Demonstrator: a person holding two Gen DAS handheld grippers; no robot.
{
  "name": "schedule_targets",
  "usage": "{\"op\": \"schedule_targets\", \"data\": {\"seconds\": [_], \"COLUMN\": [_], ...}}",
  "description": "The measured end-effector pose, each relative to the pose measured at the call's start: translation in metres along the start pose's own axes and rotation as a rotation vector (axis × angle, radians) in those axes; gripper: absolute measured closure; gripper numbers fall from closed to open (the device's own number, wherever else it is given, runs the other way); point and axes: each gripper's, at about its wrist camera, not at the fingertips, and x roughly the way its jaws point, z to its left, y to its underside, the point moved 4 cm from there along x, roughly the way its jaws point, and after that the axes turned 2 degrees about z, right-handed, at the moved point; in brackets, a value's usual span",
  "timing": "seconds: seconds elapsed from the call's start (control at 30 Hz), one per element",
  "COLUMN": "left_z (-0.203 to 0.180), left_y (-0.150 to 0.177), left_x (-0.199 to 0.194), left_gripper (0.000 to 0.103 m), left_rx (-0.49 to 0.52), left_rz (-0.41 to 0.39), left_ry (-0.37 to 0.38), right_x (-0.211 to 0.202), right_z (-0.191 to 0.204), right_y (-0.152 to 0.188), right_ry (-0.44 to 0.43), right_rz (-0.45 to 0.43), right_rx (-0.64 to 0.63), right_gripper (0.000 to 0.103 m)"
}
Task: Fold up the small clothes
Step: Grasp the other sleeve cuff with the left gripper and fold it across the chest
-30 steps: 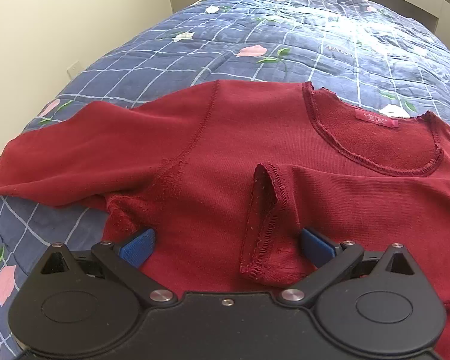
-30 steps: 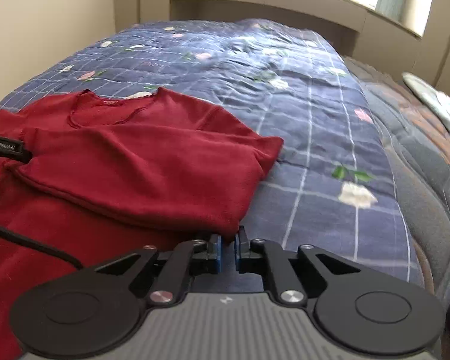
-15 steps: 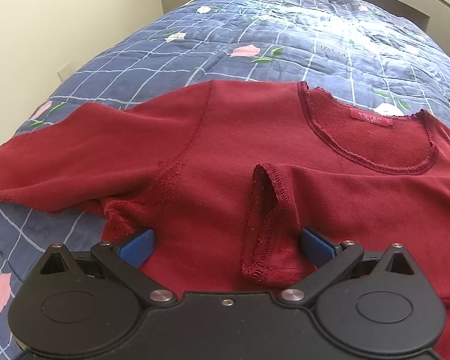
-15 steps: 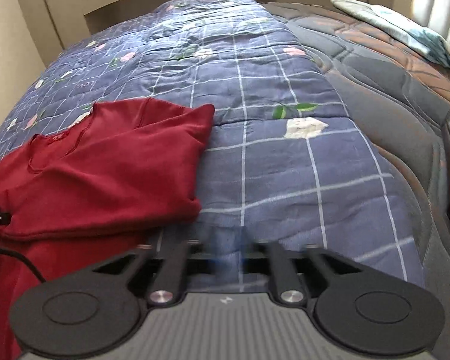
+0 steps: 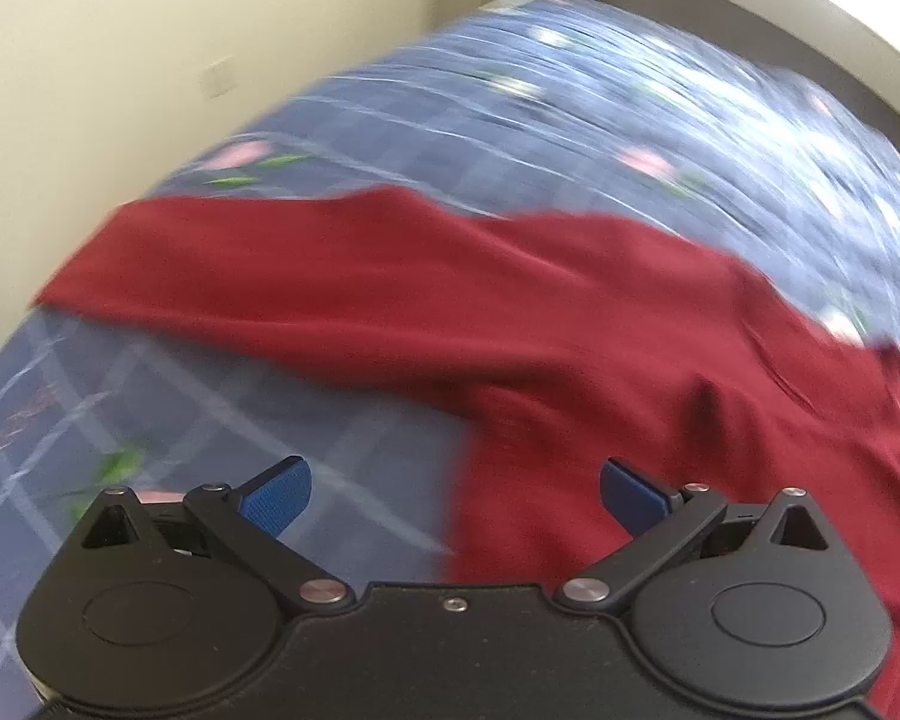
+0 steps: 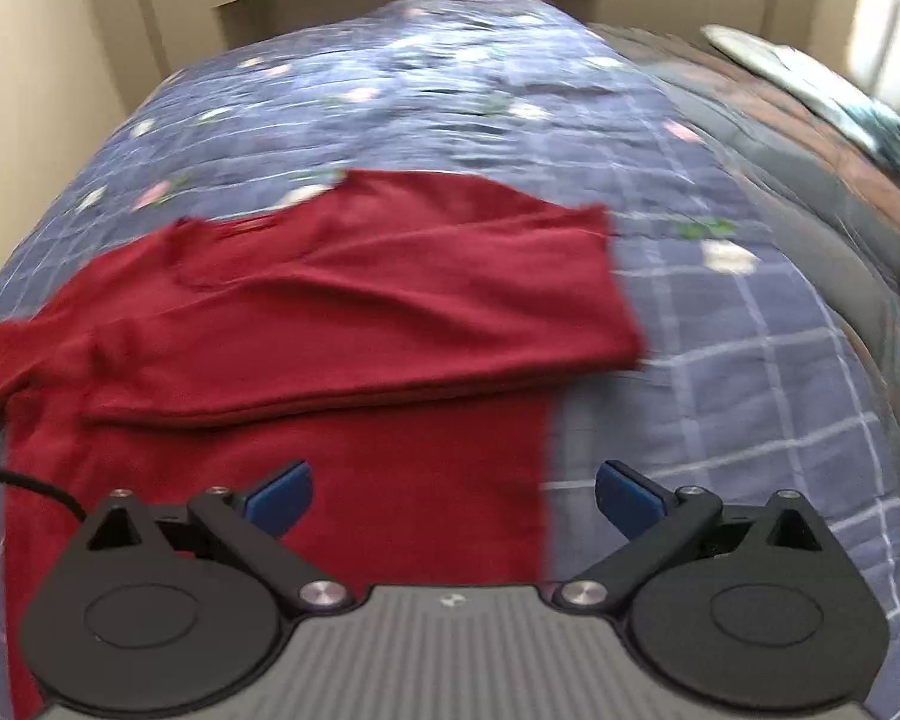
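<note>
Both claws, left (image 5: 455, 489) and right (image 6: 453, 492), are spread and empty. The unfolded sleeve (image 5: 258, 276) lies toward 10 o'clock. Pinch its cuff, then lay it flat across the red shirt (image 6: 342, 324).

**A:** Where does everything sit from your end?

**B:** The shirt (image 6: 342, 324) lies flat on the quilt (image 6: 720, 396), which covers the bed. In my right wrist view, one sleeve (image 6: 390, 300) is folded across the chest, lying on top of the body. The hem end is nearest me, the neckline farther away.

**A:** And your grippers?

**B:** My right gripper (image 6: 453, 495) hangs over the shirt's right edge, one finger above cloth, the other above quilt. My left gripper (image 5: 453, 495) straddles the opposite edge. The other sleeve (image 5: 270, 282) stretches out leftward beyond it. A second blanket (image 6: 810, 138) lies right of the quilt.
</note>
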Motion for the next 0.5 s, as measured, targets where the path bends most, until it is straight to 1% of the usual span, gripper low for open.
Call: {"op": "schedule_targets", "data": {"seconds": [0.13,0.23,0.3,0.4,0.5], "left_z": [0.083,0.137,0.167,0.211,0.247], "left_y": [-0.021,-0.035,-0.043,-0.057,-0.068], "left_x": [-0.001,0.008,0.017,0.031,0.045], "left_gripper": [0.001,0.001,0.001,0.001,0.001], "left_rx": [-0.182,-0.274,-0.317,-0.415,-0.564], "left_rz": [-0.027,-0.033,-0.034,-0.029,-0.014], "left_ry": [-0.068,-0.108,-0.132,-0.153,-0.162], "right_x": [0.005,0.01,0.016,0.025,0.033], "right_z": [0.05,0.077,0.089,0.101,0.106], "right_y": [0.007,0.015,0.021,0.033,0.044], "right_ry": [-0.04,-0.057,-0.056,-0.043,-0.009], "right_rz": [0.04,0.082,0.117,0.169,0.225], "right_rx": [-0.099,-0.136,-0.147,-0.146,-0.15], "right_gripper": [0.0,0.0,0.0,0.0,0.0]}}
